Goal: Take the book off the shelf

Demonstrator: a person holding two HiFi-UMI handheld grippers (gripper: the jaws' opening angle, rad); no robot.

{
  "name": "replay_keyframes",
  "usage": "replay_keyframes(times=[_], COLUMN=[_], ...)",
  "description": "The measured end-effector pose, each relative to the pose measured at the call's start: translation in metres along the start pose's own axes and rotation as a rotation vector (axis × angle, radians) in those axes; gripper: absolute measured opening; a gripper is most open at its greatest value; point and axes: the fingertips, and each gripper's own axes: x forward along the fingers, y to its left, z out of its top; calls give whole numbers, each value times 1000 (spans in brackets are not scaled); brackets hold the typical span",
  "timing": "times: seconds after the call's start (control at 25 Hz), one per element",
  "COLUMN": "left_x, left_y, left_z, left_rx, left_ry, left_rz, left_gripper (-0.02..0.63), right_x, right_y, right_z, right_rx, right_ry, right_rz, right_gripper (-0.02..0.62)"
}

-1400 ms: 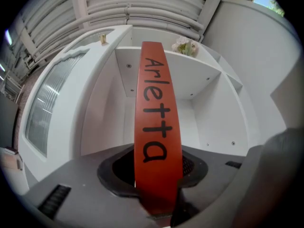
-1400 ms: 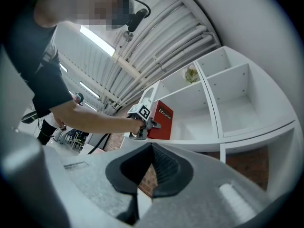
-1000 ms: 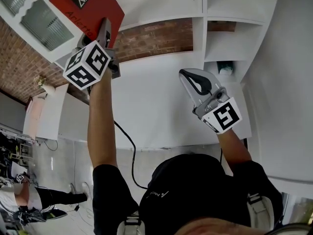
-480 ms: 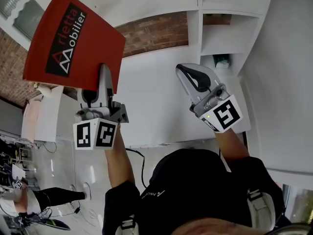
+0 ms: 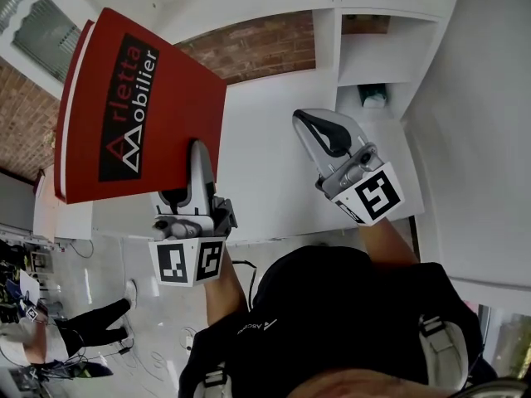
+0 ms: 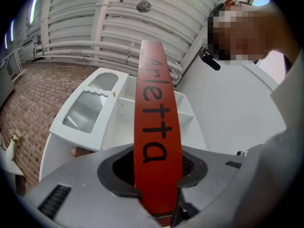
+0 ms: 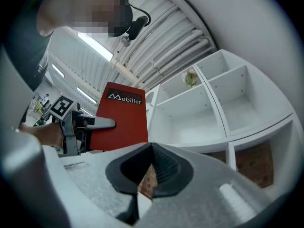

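Note:
A red book point(image 5: 141, 114) with "Arletta Mobilier" on its cover is held in the air, clear of the white shelf unit point(image 5: 365, 48). My left gripper point(image 5: 199, 152) is shut on the book's lower edge. In the left gripper view the book's spine point(image 6: 154, 127) stands upright between the jaws of the left gripper point(image 6: 156, 175). My right gripper point(image 5: 311, 123) hangs to the right of the book, shut with nothing in it. The right gripper view shows its jaws closed at the right gripper point(image 7: 149, 151), with the book point(image 7: 121, 118) and the left gripper point(image 7: 95, 123) beyond, beside the shelf's bare cubbies point(image 7: 199, 113).
A small teal and white object point(image 5: 375, 98) sits in one cubby. A brick wall point(image 5: 265, 48) shows behind the shelf unit. A white cabinet with ribbed glass doors point(image 6: 88, 110) stands to the left. Another person point(image 5: 75, 338) is on the floor at lower left.
My left gripper has brought the book down and away from the shelf toward my body, so the whole cover now shows. The right gripper has hardly moved.

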Motion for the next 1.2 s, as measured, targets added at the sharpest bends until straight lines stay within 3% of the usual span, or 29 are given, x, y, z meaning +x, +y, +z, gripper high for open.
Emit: replay_keyframes(times=[1.2], left_x=[0], left_y=[1], left_z=[1], left_rx=[-25], left_ry=[10], left_rz=[-19], left_gripper=[153], right_x=[-3], right_y=[8], right_z=[2], right_rx=[-25], right_ry=[34], right_rz=[-31], right_gripper=[0])
